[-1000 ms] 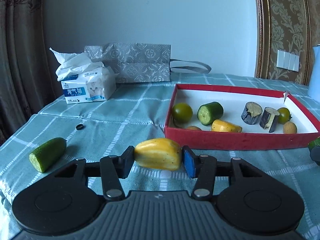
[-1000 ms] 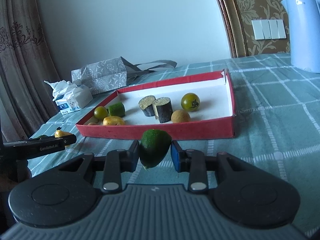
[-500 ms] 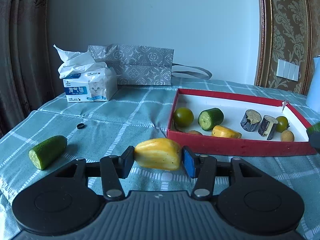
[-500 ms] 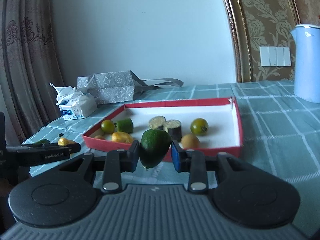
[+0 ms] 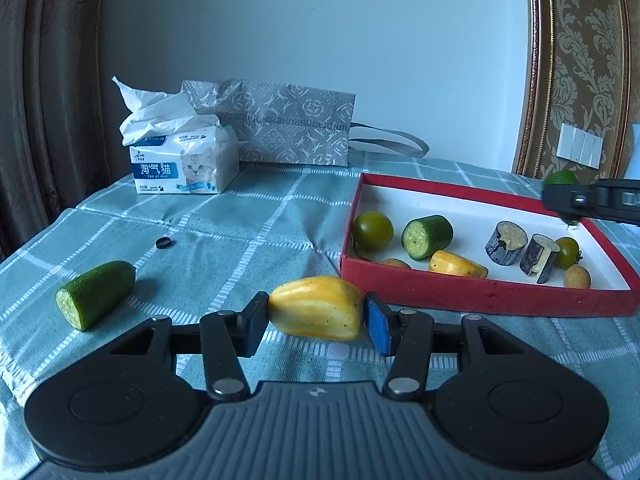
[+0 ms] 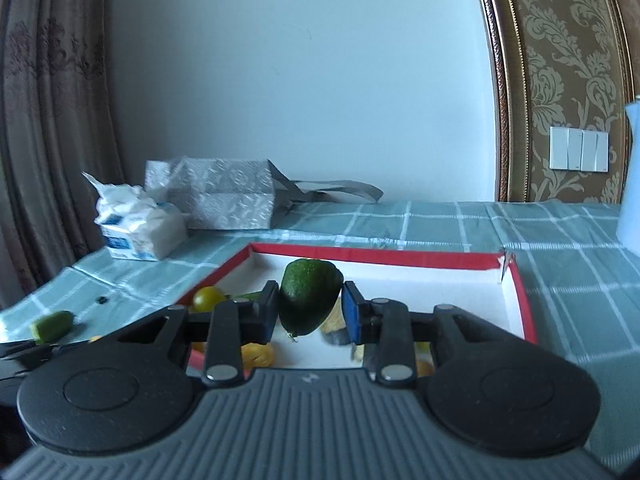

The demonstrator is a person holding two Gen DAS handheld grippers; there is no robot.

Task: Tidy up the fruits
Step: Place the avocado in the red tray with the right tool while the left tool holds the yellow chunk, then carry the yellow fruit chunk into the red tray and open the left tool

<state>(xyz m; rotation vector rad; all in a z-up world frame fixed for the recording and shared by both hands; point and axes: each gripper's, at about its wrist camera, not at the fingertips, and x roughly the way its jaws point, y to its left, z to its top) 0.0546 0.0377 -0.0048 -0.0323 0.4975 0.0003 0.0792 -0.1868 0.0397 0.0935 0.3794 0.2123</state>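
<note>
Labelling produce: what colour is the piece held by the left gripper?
Yellow, clearest in the left wrist view.

Cool, dim, bluish daylight fills both my views. The pale wall at top centre is brightest, while the curtain on the left stays dark. Soft shadows fall on the surface. Fisheye bending curves the gilt frame at the right edge. My right view looks softer, slightly blurred.

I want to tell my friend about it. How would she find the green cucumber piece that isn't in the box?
Find the red box on the checked tablecloth. Look far left of it: the cucumber piece lies alone on the cloth, near a small black cap.
</note>
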